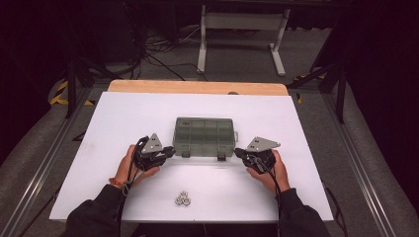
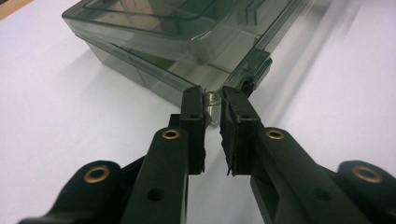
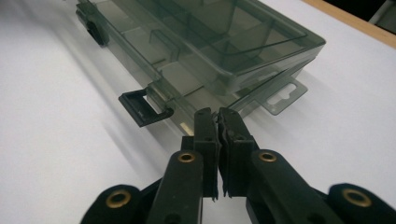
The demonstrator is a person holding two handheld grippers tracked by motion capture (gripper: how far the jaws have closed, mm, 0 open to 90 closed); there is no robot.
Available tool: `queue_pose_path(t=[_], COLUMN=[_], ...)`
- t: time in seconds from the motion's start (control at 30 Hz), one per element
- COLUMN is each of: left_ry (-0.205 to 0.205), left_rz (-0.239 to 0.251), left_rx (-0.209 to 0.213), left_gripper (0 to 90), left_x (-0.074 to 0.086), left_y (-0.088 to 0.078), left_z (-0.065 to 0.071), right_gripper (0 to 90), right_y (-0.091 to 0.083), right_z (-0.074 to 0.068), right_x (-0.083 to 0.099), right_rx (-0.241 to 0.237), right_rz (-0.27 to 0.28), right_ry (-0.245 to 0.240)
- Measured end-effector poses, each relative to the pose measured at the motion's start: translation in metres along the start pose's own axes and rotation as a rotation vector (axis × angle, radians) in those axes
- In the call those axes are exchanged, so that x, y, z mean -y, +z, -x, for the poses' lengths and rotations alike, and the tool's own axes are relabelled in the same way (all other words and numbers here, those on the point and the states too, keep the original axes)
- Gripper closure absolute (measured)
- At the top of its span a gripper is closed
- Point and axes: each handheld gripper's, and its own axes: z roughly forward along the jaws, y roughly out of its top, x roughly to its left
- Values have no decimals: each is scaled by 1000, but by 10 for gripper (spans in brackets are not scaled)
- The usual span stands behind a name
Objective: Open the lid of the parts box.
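Note:
A smoky clear compartment box (image 1: 203, 136) lies in the middle of the white table (image 1: 123, 118). My left gripper (image 1: 170, 150) points at its near left corner. In the left gripper view the box (image 2: 187, 37) is just past my left gripper (image 2: 213, 100), whose jaws stand almost together with a thin slit between them and nothing clearly held. My right gripper (image 1: 238, 152) points at the near right corner. In the right gripper view my right gripper (image 3: 218, 114) is shut, its tips against the corner of the box (image 3: 224, 42). A black latch (image 3: 142, 109) hangs open.
Three small metal pieces (image 1: 183, 199) lie together near the table's front edge. A second latch (image 2: 256, 70) sits on the box front, and a hang tab (image 3: 285, 98) sticks out of its side. A wooden strip (image 1: 197, 87) borders the table's far edge.

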Motion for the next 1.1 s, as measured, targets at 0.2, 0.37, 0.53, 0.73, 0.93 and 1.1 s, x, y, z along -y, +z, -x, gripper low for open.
queue_pose_path(t=[0.2,0.37,0.53,0.73,0.93,1.1], left_ry=[-2,-3,-3,-7,-11,3], left_rz=[25,38,49,64,70,71], left_rx=[3,-1,-22,-45,-70,-116], left_gripper=[886,890,879,867,848,747], left_x=[-2,-3,-4,-5,-6,-9], left_y=[-3,-2,-2,-3,-4,-2], left_z=[-1,0,0,-1,-2,-3], right_gripper=[900,900,900,890,858,801], right_y=[-3,-3,-3,-2,-3,-4], right_z=[0,0,-1,-2,-2,-2], right_x=[-1,-1,-2,-3,-4,-7], right_rx=[22,29,31,38,81,123], right_rz=[27,43,53,64,85,101], right_ry=[-1,1,1,-2,4,-4])
